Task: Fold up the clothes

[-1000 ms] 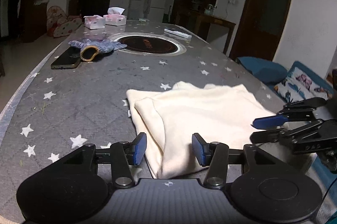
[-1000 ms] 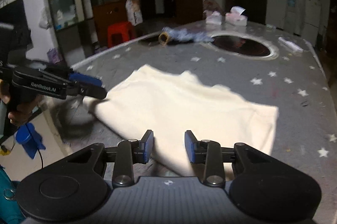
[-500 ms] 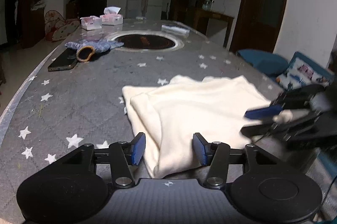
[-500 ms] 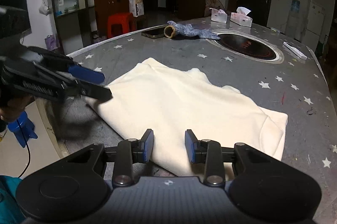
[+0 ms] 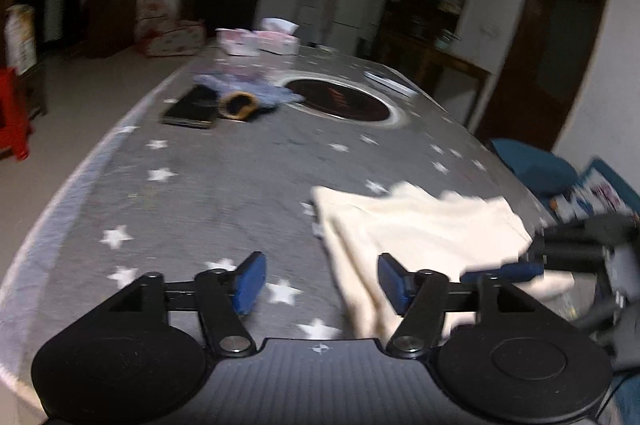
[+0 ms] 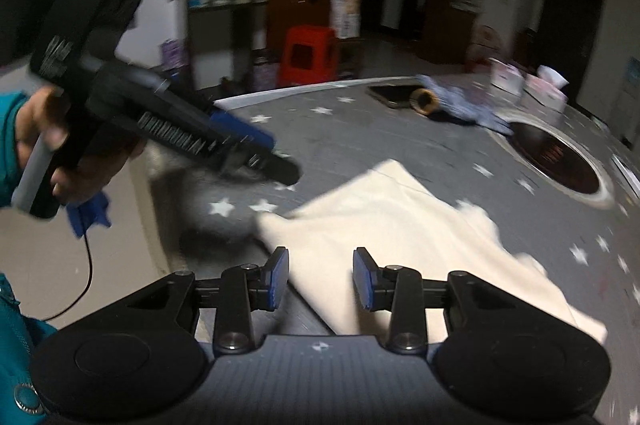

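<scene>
Judging from the lie of the cloth, between folds: both tongs released, nothing pinched. Left gripper (image 5: 322, 279) spread wide, jaws just now opening further, with only bare starred table (image 5: 200, 185) and the near left hem of the cream garment (image 5: 420, 225) showing in the gap, pads not pressing it. Right gripper (image 6: 320, 277) parted more narrowly, jaws just eased a little further apart, the garment's near corner lying flat below the gap and untouched. For a clean next fold: steady both hands first, given the blur; come in low on the near hem at about five o'clock of the left wrist view; take every layer in one bite, not the top sheet alone; match the other tong's bite on the opposite corner; lift only enough to clear the table; carry towards twelve o'clock in step; lay edge on edge and let go together. Garment itself: soft, fairly thick, already doubled, with stacked edges along its left side, roughly rectangular, lumpy along the far edge at one o'clock; resting on the near right part of the table, close to its rim. Farther off at eleven o'clock, a dark phone (image 5: 192, 107) beside a rolled blue cloth (image 5: 240, 101); at twelve, a round dark inset (image 5: 340, 99); beyond it, tissue boxes (image 5: 260, 41).
</scene>
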`<act>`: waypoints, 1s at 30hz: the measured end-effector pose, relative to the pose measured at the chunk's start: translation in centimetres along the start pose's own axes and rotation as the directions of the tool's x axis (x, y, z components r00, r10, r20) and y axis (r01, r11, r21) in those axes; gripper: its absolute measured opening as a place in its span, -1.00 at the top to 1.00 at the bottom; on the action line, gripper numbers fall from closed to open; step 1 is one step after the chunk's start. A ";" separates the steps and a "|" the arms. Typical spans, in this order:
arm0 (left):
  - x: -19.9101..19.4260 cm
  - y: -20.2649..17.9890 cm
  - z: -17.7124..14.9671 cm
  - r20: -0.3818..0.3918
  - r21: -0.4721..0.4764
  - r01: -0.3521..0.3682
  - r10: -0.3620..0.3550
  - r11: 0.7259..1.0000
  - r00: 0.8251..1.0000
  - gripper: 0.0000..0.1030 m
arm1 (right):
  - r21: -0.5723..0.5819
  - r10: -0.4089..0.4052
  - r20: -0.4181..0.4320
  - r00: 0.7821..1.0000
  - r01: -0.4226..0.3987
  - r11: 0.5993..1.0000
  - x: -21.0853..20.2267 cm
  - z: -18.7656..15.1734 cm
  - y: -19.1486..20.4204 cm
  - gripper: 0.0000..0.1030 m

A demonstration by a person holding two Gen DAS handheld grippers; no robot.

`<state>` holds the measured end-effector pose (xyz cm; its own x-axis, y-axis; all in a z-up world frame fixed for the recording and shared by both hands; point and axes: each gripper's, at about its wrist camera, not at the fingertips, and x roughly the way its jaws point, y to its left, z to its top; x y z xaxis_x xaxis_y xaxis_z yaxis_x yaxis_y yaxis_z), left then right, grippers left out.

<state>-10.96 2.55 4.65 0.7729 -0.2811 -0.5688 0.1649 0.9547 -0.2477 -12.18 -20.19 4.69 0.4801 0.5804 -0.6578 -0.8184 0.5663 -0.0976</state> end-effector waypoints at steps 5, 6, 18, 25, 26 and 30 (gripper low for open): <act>-0.1 1.2 0.5 -0.003 -0.068 -0.001 0.001 0.998 1.000 -0.57 | -0.099 0.019 -0.033 0.999 -0.022 0.995 1.9 0.9 2.0 0.31; 0.0 1.2 0.5 -0.008 -0.072 0.002 -0.002 0.997 1.000 -0.63 | -0.113 0.014 -0.040 0.999 -0.018 0.993 2.3 1.0 2.3 0.31; 2.5 0.5 1.0 -0.066 -0.235 0.103 -0.122 0.967 0.990 -0.82 | -0.036 0.000 -0.016 1.000 -0.001 0.999 2.2 1.1 1.4 0.74; 4.3 1.2 1.8 -0.083 -0.436 0.160 -0.216 0.886 0.973 -0.82 | 0.067 0.021 0.049 0.999 -0.024 0.997 0.6 1.7 -0.6 0.76; 4.7 1.3 1.8 -0.086 -0.462 0.163 -0.227 0.872 0.970 -0.82 | 0.074 0.020 0.058 0.998 -0.025 0.997 0.4 1.7 -0.8 0.76; 6.0 1.3 1.8 -0.105 -0.537 0.168 -0.263 0.826 0.959 -0.81 | 0.100 0.021 0.085 0.996 -0.029 0.995 -0.3 1.8 -1.5 0.77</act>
<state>-5.05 2.33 2.30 0.6335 -0.5313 -0.5625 -0.0629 0.6892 -0.7218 -10.50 -20.17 6.44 0.4880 0.6396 -0.5939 -0.7963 0.6049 -0.0029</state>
